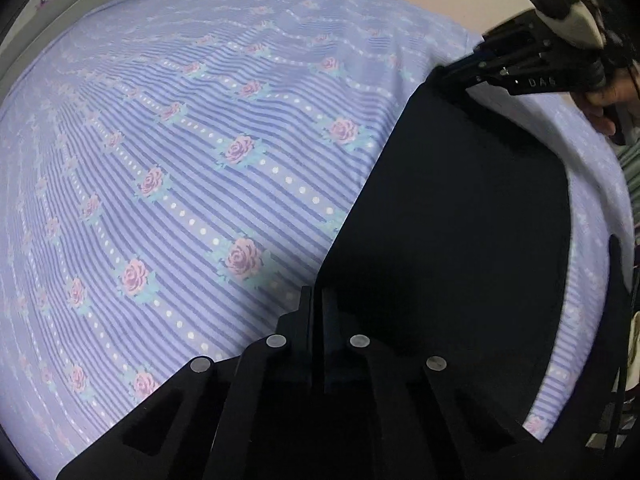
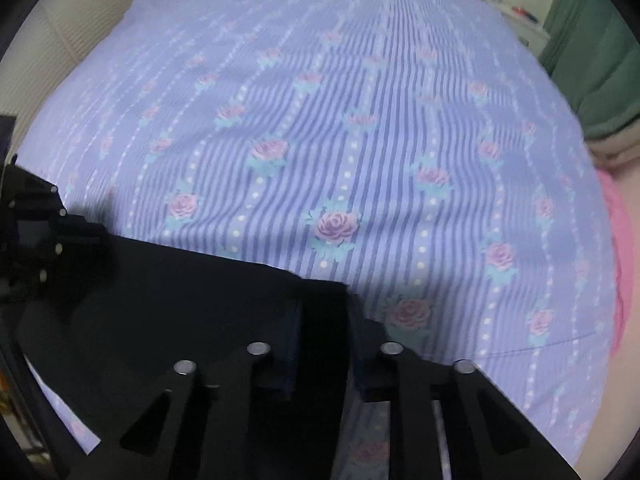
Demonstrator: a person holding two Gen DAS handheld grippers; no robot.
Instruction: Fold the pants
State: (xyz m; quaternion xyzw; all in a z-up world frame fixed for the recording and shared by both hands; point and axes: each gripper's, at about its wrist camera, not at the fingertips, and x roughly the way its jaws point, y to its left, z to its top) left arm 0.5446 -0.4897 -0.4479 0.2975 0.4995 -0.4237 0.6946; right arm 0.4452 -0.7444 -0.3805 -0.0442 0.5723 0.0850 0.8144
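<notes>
The black pants (image 1: 460, 216) lie flat on the blue flowered bedsheet (image 1: 180, 160) along the near side of the bed. My left gripper (image 1: 317, 300) is shut on the near corner of the pants. My right gripper (image 2: 324, 304) is closed on the other corner of the pants (image 2: 180, 288), with black cloth between its fingers. In the left wrist view the right gripper (image 1: 452, 76) shows at the far corner of the cloth. In the right wrist view the left gripper (image 2: 80, 232) shows at the left edge of the cloth.
The bedsheet (image 2: 360, 120) covers the whole bed. A white side table (image 2: 520, 20) with small items and a green curtain (image 2: 592, 40) stand beyond the far end. A pink cloth (image 2: 620, 260) hangs at the bed's right side.
</notes>
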